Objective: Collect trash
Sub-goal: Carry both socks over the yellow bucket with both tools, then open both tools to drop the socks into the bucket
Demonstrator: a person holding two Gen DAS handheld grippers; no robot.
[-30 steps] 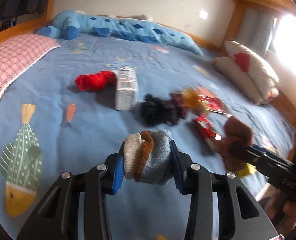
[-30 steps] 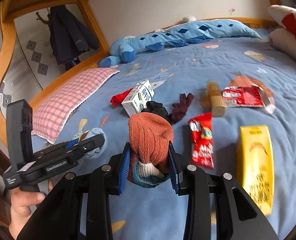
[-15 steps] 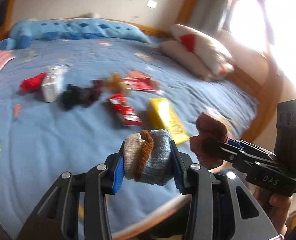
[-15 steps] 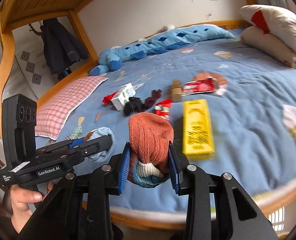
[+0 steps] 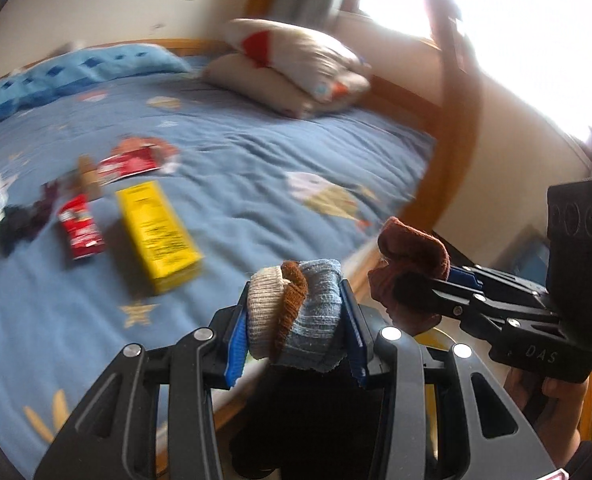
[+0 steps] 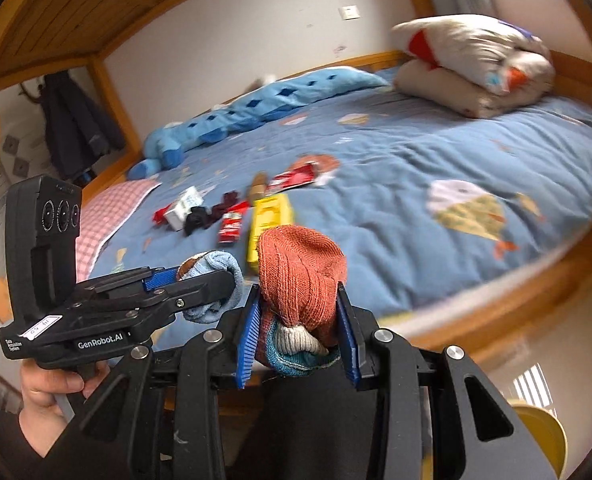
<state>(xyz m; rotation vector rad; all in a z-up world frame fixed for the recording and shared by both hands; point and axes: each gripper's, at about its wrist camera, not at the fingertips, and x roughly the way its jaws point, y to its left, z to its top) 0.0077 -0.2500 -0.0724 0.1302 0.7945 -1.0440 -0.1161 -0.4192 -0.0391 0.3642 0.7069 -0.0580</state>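
From the left wrist, the left tool [image 5: 294, 316] is clamped partway closed on a rolled sock bundle [image 5: 296, 312], its blue ribbed pads pressing both sides. The bundle is soft knit: a cream band, a brown cuff and a pale blue body. To the right of it and a little ahead, the right tool [image 5: 407, 280] grips a rust-brown knitted sock [image 5: 411, 246], crumpled and lumpy. Ahead and to the left, well apart from both tools, the trash lies on the blue quilted bed [image 5: 256, 184]: a long yellow box [image 5: 156, 236], a glossy red wrapper [image 5: 80, 226] beside it, a flat red packet [image 5: 130, 162] farther off, and dark socks [image 5: 20, 222] at the far left. The picture is blurred.

From the right wrist, the right tool [image 6: 299, 320] is partly closed on the rust-brown sock [image 6: 299, 276], a rounded ribbed dome with cream and teal cloth bunched beneath it. To its left the left tool [image 6: 208, 280], held by a hand [image 6: 52, 392], pinches the pale blue bundle [image 6: 220, 268]. The yellow box [image 6: 270, 216] lies just beyond the sock's top; the red wrapper [image 6: 232, 224], a white carton [image 6: 184, 206] and the red packet [image 6: 296, 176] sit farther ahead on the bed [image 6: 395, 200].
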